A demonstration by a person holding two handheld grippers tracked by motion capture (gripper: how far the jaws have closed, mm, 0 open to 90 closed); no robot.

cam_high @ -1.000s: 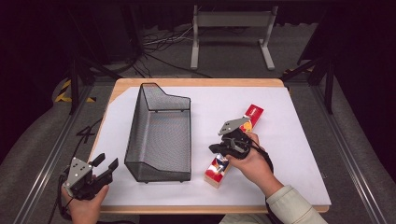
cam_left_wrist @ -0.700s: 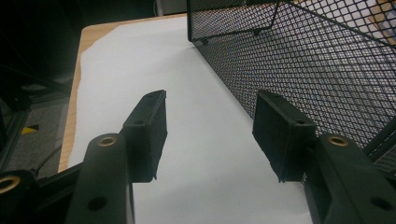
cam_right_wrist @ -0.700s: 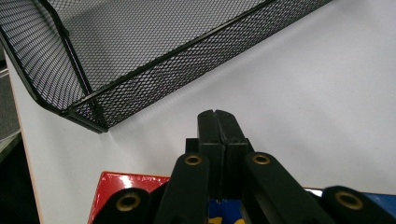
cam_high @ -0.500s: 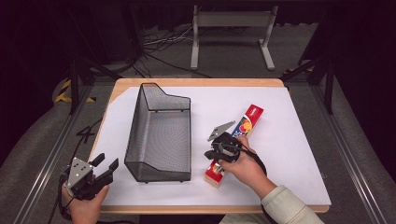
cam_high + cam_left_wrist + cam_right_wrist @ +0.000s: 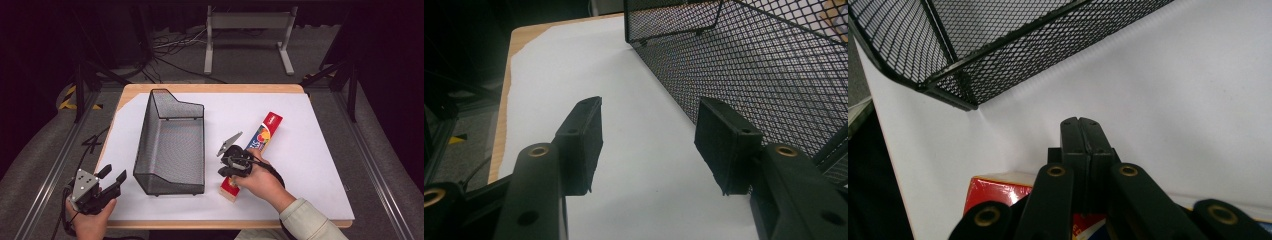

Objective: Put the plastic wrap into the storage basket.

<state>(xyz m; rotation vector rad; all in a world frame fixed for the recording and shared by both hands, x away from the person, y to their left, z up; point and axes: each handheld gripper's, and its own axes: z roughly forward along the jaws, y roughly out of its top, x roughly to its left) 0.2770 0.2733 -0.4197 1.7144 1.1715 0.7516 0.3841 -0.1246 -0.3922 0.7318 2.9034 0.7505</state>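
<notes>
The middle of the long red box point(image 5: 263, 137) is buried under the right claw point(image 5: 223, 161) and the hand, and the print on it is too tiny to read. Right gripper view cuts the box point(image 5: 993, 192) off at the bottom. Left gripper view chops the mesh basket point(image 5: 744, 60) at the top and right.
</notes>
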